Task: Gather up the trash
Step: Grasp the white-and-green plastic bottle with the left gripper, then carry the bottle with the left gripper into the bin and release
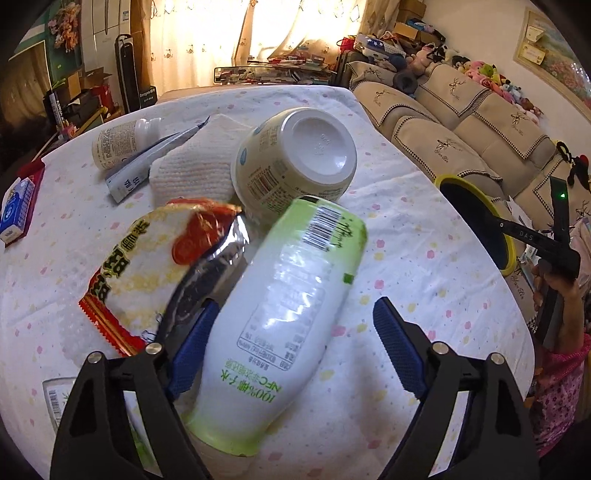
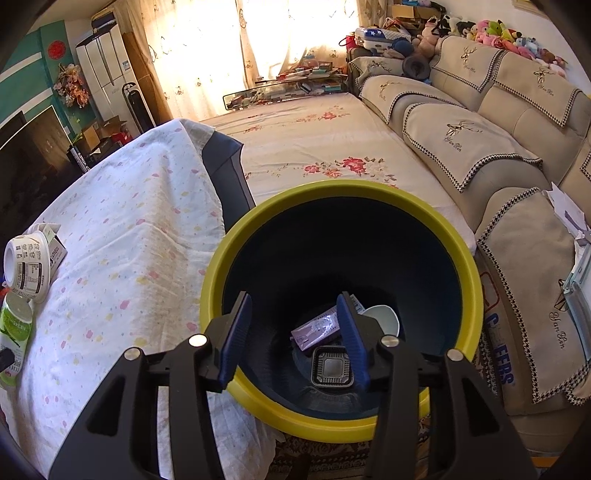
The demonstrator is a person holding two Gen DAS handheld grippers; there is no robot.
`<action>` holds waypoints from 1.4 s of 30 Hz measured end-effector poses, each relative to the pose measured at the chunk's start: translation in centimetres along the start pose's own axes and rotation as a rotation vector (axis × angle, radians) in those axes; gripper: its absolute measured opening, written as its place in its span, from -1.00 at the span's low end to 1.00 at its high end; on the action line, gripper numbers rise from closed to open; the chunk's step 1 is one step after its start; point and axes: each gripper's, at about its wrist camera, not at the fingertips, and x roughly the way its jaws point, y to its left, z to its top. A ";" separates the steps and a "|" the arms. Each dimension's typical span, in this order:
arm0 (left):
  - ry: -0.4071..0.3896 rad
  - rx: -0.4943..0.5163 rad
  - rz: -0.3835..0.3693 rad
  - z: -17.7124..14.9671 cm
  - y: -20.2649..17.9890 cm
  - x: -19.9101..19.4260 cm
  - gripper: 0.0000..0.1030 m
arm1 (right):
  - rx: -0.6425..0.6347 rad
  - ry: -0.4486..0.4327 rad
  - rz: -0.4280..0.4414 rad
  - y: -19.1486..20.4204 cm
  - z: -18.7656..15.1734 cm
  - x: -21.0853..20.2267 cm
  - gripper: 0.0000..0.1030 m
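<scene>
We hold the right gripper [image 2: 293, 332] part-open and empty over the yellow-rimmed bin [image 2: 469, 266], which holds a black tray [image 2: 331, 367], purple packet [image 2: 317, 328] and white dish [image 2: 384, 317]. Our left gripper [image 1: 291, 332] straddles the green-and-white bottle [image 1: 291, 295] on the table [image 1: 424, 236], its right pad clear; bare cloth right.

A home living room. A beige sofa [image 2: 480, 122] with embroidered covers runs along 2 o'clock, soft toys [image 2: 513, 35] lined on its back. Sunlit curtains [image 2: 229, 48] hang at 12 o'clock, a tall cabinet [image 2: 107, 70] and television [image 2: 33, 155] at 10 o'clock.
</scene>
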 end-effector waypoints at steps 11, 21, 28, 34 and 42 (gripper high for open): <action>0.044 0.061 0.006 0.0 -1.6 1.3 0.25 | 0.014 0.007 0.006 -0.5 -0.4 0.3 -0.10; -0.004 0.118 -0.085 0.2 -5.3 -1.7 0.13 | 0.029 -0.017 0.015 -1.2 -0.6 -0.9 -0.10; -0.049 0.161 -0.113 1.6 -8.0 -3.0 0.12 | 0.043 -0.034 0.017 -2.2 -0.9 -2.0 -0.10; -0.084 0.188 -0.122 3.1 -9.6 -4.1 0.11 | 0.059 -0.051 0.025 -3.1 -1.0 -2.7 -0.10; -0.107 0.228 -0.143 4.9 -11.8 -4.6 0.11 | 0.072 -0.085 0.026 -4.0 -1.1 -3.9 -0.10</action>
